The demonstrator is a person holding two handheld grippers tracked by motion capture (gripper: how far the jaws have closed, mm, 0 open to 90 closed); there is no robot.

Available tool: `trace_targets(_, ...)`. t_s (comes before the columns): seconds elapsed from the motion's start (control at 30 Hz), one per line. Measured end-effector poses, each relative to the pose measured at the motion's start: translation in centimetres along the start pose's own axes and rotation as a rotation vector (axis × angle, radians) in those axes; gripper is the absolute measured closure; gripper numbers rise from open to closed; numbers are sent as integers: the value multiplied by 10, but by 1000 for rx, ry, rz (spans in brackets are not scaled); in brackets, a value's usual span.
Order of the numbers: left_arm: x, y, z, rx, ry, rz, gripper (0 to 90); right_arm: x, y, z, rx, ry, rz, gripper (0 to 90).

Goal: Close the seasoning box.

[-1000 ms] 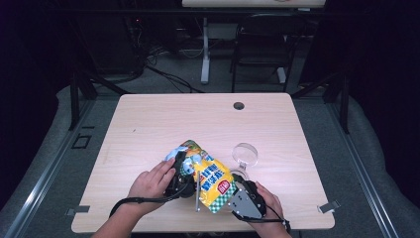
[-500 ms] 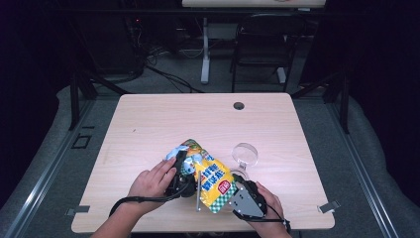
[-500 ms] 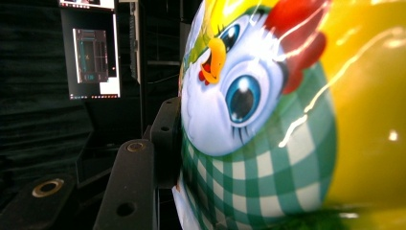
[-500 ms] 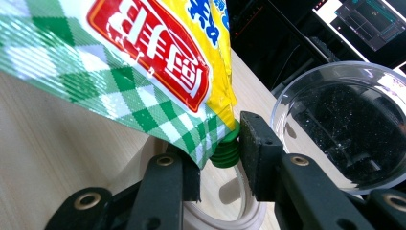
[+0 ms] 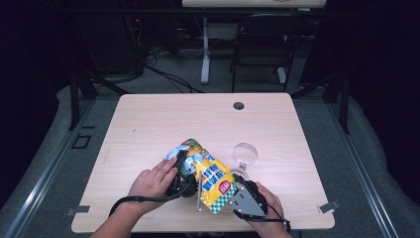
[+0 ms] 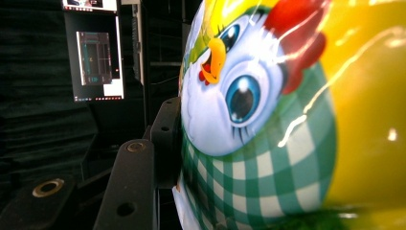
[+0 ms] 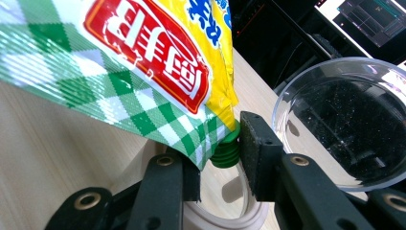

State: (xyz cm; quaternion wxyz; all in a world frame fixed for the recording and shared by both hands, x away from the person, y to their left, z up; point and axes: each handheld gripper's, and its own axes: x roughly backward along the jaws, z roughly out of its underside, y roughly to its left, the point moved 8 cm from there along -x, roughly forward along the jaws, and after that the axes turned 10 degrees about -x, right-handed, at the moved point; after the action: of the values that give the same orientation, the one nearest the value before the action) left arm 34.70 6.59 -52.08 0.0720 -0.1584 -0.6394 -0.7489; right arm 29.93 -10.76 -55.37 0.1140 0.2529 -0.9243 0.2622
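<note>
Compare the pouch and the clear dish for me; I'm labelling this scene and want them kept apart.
The pouch is opaque, printed yellow, green-checked, with a cartoon chick; the dish is clear and plain. The pouch is soft and long, the dish round and shallow. The pouch lies between the left gripper and right gripper; the dish sits apart. Both are over the table.

Clear dish [image 5: 245, 153] on wooden table [image 5: 163, 124]

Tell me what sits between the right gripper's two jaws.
The pouch's green screw cap sits between the right gripper's jaws, seen in the right gripper view; one jaw touches it. The clear bowl lies beyond.
</note>
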Motion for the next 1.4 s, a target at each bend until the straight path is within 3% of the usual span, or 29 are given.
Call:
trace_targets(0.97, 2, 6, -2, -53, 13, 18, 576, 0, 1, 1, -27, 7, -14, 708)
trace_targets(1.4, 2, 8, -3, -57, 15, 14, 576, -1, 0, 1, -52, 4, -25, 708)
